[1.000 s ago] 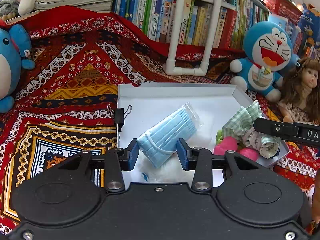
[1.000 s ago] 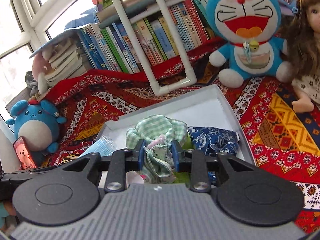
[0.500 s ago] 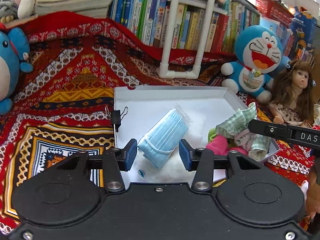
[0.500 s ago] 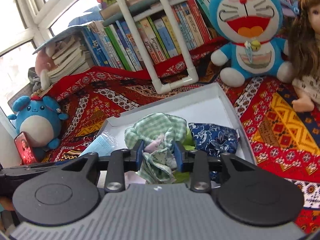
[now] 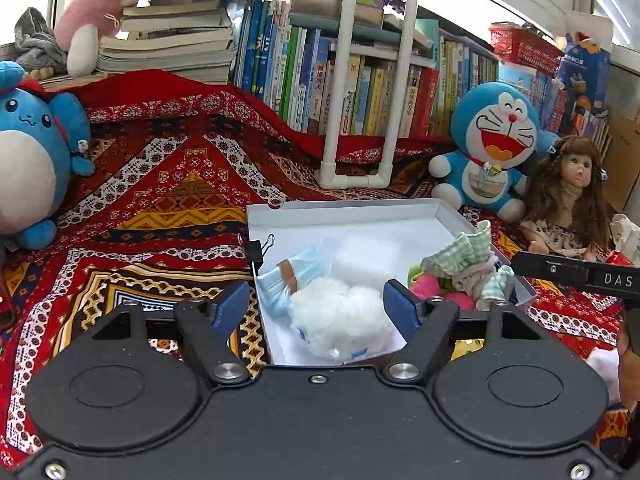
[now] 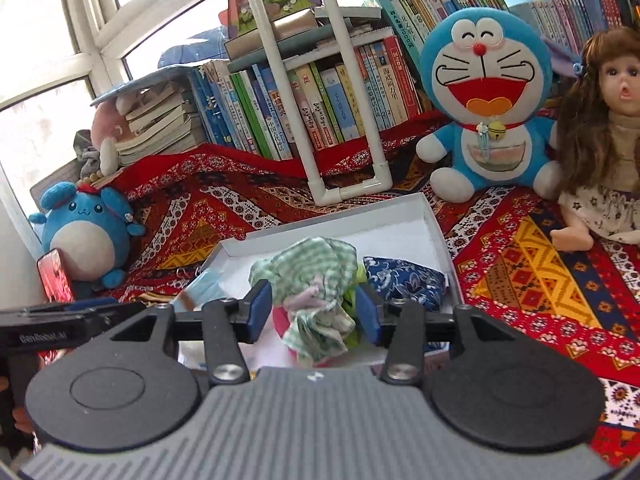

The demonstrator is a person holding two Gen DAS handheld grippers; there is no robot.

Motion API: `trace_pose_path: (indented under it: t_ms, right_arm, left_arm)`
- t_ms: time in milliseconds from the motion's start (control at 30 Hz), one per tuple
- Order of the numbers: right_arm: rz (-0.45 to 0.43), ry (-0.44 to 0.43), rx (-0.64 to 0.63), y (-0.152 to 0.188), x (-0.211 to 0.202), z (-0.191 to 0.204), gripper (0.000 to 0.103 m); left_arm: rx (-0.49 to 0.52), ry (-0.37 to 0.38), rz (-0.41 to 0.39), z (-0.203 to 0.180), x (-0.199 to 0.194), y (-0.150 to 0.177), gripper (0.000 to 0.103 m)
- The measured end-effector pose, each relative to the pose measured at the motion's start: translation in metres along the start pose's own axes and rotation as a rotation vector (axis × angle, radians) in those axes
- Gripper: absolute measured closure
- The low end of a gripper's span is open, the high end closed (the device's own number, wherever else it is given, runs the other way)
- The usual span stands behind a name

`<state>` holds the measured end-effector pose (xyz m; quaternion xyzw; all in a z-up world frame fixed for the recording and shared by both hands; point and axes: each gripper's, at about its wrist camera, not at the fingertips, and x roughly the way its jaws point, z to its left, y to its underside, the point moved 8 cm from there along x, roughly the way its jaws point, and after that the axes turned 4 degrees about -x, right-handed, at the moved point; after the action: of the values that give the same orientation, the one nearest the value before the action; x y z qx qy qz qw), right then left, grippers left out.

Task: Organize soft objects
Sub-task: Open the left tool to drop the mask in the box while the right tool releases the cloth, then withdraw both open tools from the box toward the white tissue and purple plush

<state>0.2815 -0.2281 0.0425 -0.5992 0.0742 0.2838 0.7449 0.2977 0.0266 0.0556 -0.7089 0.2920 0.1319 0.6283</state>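
A white box [image 5: 344,210] lies on the patterned cloth. Inside, a blue pack of masks [image 5: 286,280] rests by the left wall, beside a white cotton wad [image 5: 340,314]. My left gripper [image 5: 316,306] hovers over the box's near end; its jaws are opening wide, clear of the pack and the wad. A green checked cloth bundle [image 6: 316,280] sits in the box next to a blue floral pouch [image 6: 404,284]. My right gripper [image 6: 313,312] is at that bundle, jaws opening, with the bundle between the pads but not squeezed.
A Doraemon plush [image 5: 488,148] and a doll [image 5: 568,196] sit to the right of the box. A round blue plush [image 5: 28,156] stands at the left. A white pipe frame [image 5: 352,176] and a row of books stand behind. A binder clip [image 5: 256,248] grips the box's left wall.
Both grippers have opened and drawn back and upward. The left one let go of the mask pack, which now lies by the left wall. The right one released the checked bundle.
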Motion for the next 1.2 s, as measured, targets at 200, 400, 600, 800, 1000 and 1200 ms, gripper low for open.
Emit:
trace_pose_path:
  t_ms: [200, 400, 600, 800, 1000, 1200]
  right_arm:
    - [-0.024, 0.009, -0.067, 0.010, -0.020, 0.003, 0.029]
    - [-0.039, 0.026, -0.153, 0.025, -0.035, 0.010, 0.020]
    - [-0.011, 0.037, -0.232, 0.040, -0.035, 0.019, 0.018]
    - [0.028, 0.026, -0.212, 0.049, -0.029, 0.016, 0.018]
    - [0.059, 0.035, -0.225, 0.058, -0.025, 0.013, 0.018]
    - [0.092, 0.049, -0.270, 0.067, -0.019, 0.015, 0.018]
  left_arm:
    - [-0.006, 0.001, -0.015, 0.007, -0.018, 0.013, 0.026]
    - [-0.030, -0.002, -0.004, 0.018, -0.025, 0.027, 0.023]
    - [-0.054, -0.032, 0.029, 0.031, -0.019, 0.041, 0.023]
    - [-0.072, -0.050, 0.063, 0.041, -0.012, 0.054, 0.023]
    - [-0.086, -0.059, 0.094, 0.046, -0.004, 0.066, 0.023]
    - [-0.091, -0.062, 0.112, 0.046, 0.001, 0.072, 0.027]
